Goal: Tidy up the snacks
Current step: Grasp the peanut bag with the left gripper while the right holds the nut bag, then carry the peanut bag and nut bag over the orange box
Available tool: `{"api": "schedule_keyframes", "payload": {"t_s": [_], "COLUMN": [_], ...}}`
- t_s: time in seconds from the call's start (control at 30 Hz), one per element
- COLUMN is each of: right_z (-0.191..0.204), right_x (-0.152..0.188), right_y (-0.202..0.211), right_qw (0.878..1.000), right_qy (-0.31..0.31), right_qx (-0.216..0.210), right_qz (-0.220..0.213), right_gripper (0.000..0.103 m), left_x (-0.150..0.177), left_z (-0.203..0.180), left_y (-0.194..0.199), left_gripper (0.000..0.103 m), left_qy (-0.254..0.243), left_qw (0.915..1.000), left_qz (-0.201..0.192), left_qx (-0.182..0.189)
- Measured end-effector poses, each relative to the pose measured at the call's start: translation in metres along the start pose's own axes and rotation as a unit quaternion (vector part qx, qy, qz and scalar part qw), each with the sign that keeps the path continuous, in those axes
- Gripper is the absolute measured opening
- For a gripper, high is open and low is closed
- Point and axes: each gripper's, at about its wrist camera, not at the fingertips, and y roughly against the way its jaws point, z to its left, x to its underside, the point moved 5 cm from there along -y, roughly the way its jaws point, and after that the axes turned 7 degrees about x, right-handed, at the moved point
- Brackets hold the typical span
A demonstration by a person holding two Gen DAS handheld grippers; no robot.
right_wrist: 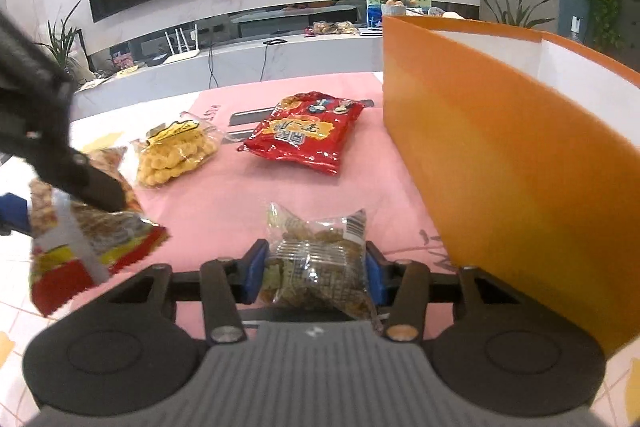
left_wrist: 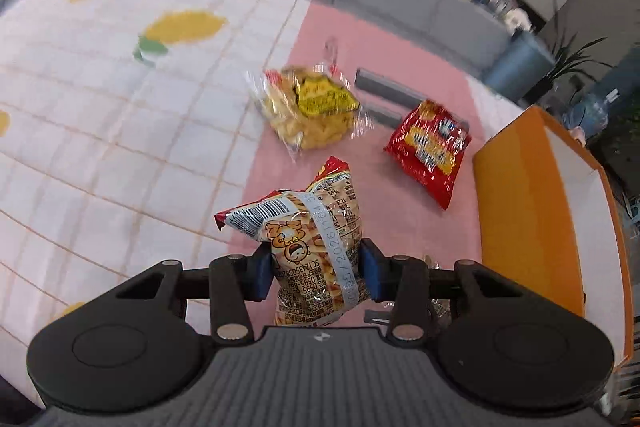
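While my left gripper (left_wrist: 316, 269) clamps the crinkly red-and-tan printed snack bag (left_wrist: 316, 239) clear of the pink mat (left_wrist: 400, 227), my right gripper (right_wrist: 316, 273) pinches the clear packet of brown snacks (right_wrist: 320, 263) beside the orange-walled box (right_wrist: 500, 163), presumably their destination.

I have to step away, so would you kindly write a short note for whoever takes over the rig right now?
Left tongs: shut on a striped snack bag, lifted clear of the pink mat.
Right tongs: shut on a clear packet of brown snacks, low over the mat beside the orange box.
On the mat: a clear bag of yellow puffs and a red bag, lying apart, untouched.
Done: both grasps made.
Left: probably put both held bags in the box, then fetch the other two. The box's inside is not visible.
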Motion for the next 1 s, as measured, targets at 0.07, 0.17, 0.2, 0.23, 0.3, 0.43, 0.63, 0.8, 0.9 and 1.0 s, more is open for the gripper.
{"api": "schedule_keyframes", "payload": {"t_s": [0.07,0.17,0.2,0.23,0.3,0.43,0.63,0.8,0.9,1.0], "right_z": [0.004,0.009,0.009,0.008,0.006,-0.004,-0.05,-0.12,-0.157,-0.177], "right_x": [-0.002,-0.009,-0.013,-0.017,-0.025,-0.045,-0.083,-0.123,-0.138,-0.137], "right_y": [0.006,0.025,0.031,0.036,0.049,0.078,0.116,0.124,0.109,0.074], "right_qw": [1.0,0.999,0.998,0.998,0.997,0.993,0.984,0.981,0.987,0.993], "right_qy": [0.009,0.023,0.021,0.017,0.01,-0.007,-0.092,-0.127,-0.115,-0.078], "right_qx": [-0.003,-0.007,-0.01,-0.013,-0.015,-0.032,-0.087,-0.104,-0.08,-0.085], "right_qz": [-0.011,-0.045,-0.053,-0.061,-0.078,-0.113,-0.123,-0.1,-0.08,-0.014], "right_gripper": [0.048,0.048,0.048,0.048,0.048,0.048,0.048,0.048,0.048,0.049], "left_x": [0.0,-0.002,-0.002,-0.003,-0.005,-0.006,-0.003,0.001,0.003,0.006], "left_z": [-0.004,-0.01,-0.013,-0.016,-0.021,-0.031,-0.048,-0.073,-0.097,-0.119], "left_y": [0.007,0.023,0.029,0.037,0.053,0.077,0.103,0.115,0.112,0.104], "left_gripper": [0.049,0.049,0.049,0.049,0.049,0.049,0.049,0.049,0.049,0.049], "left_qy": [-0.015,-0.032,-0.039,-0.047,-0.058,-0.063,-0.065,-0.077,-0.092,-0.113], "left_qw": [0.9997,0.9984,0.9976,0.9965,0.9937,0.9889,0.9818,0.9745,0.9705,0.9662], "left_qz": [-0.016,-0.035,-0.044,-0.055,-0.08,-0.111,-0.14,-0.15,-0.141,-0.131], "left_qx": [0.011,0.031,0.036,0.041,0.053,0.076,0.111,0.148,0.173,0.191]}}
